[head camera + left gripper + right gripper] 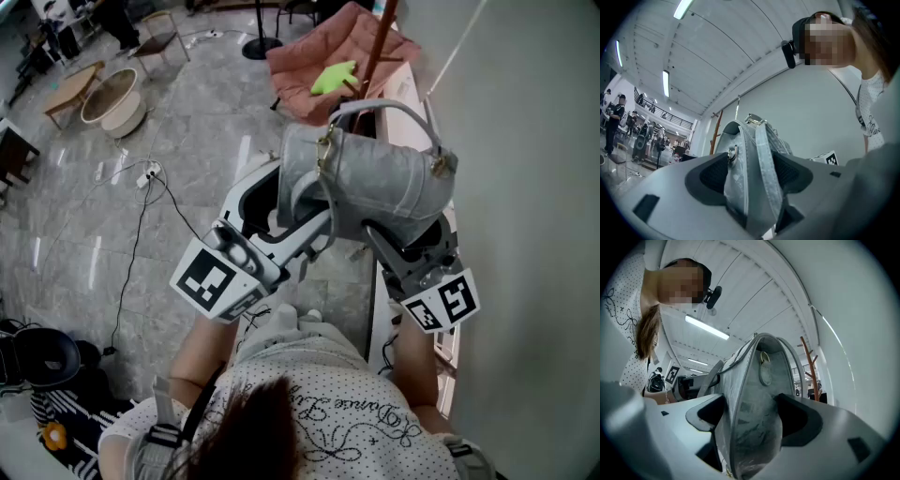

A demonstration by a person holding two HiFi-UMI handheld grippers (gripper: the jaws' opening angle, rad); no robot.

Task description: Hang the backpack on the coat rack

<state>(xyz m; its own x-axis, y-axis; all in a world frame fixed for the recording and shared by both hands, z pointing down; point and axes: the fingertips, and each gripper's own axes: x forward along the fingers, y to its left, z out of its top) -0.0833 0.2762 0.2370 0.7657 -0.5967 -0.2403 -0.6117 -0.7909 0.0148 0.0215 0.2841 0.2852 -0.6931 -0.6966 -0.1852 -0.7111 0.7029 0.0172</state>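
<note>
Head view: left gripper [298, 217] and right gripper [405, 242] each pinch a side of the grey backpack [375, 178], held aloft near the wooden coat rack [377, 42]. Best keep its top handle [386, 108] upright, aimed at a peg [805, 344].

Floor [197, 112]: grey polished stone, crossed by a black cable [136, 244]. Wall [525, 141]: plain white, seen at right. Pink armchair [309, 52], low wooden table [70, 89] and round tub [112, 101] are placed beyond. Ceiling strip lights [665, 83] are lit overhead.
</note>
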